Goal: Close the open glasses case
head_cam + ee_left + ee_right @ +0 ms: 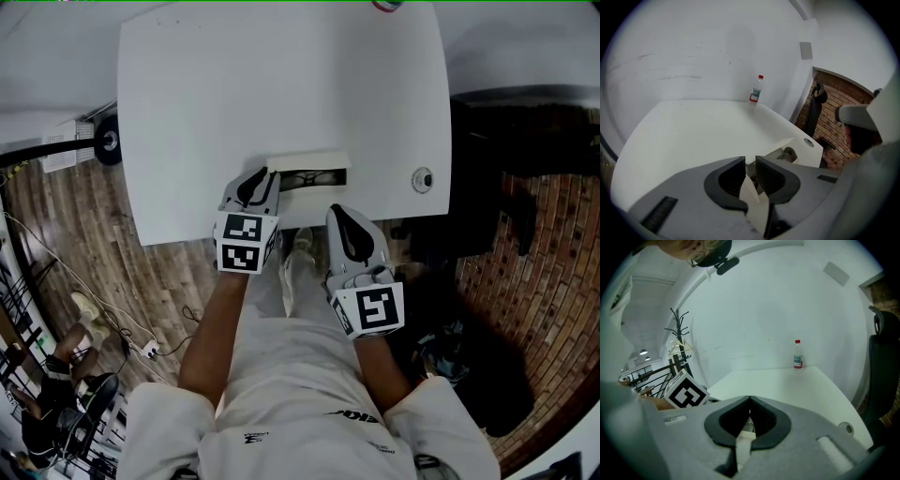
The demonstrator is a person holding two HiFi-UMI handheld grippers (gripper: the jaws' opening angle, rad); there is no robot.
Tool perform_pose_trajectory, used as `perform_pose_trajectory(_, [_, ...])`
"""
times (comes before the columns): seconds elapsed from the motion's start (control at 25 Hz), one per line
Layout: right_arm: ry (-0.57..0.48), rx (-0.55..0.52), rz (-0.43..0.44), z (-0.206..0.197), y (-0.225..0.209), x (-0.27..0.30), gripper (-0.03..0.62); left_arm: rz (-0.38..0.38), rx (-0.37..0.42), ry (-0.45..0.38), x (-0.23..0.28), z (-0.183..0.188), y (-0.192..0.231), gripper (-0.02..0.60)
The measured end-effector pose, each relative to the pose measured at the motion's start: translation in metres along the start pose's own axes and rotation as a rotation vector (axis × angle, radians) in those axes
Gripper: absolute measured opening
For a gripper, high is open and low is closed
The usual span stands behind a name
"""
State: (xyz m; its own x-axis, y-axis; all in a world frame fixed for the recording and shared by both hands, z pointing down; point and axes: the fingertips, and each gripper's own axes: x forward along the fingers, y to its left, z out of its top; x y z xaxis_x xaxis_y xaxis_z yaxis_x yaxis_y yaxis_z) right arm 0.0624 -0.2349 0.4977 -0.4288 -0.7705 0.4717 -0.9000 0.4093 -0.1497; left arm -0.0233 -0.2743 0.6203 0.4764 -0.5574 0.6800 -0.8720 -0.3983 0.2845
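The open glasses case (317,177) lies at the near edge of the white table (281,84), its pale lid (309,161) raised over the dark inside. My left gripper (265,178) is at the case's left end. In the left gripper view its jaws are closing, and the lid's thin white edge (753,194) runs between the pads (765,174); the rest of the case (787,151) shows beyond the left gripper (750,164). My right gripper (340,211) hangs just off the table's near edge, to the right of the case, shut (750,398) on nothing.
A small bottle with a red cap (756,90) stands at the table's far edge by the wall. A round cable grommet (423,179) sits in the table to the right of the case. A black chair (881,366) is on the right, over brick-patterned floor.
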Motion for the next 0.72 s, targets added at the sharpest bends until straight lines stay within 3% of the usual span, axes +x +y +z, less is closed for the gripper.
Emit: perform_pose_trajectory(0.72, [-0.01,-0.012,0.008,-0.001,0.003,-0.017,0.0,0.012,0.04,0.012,-0.011,-0.017,-0.01,0.064])
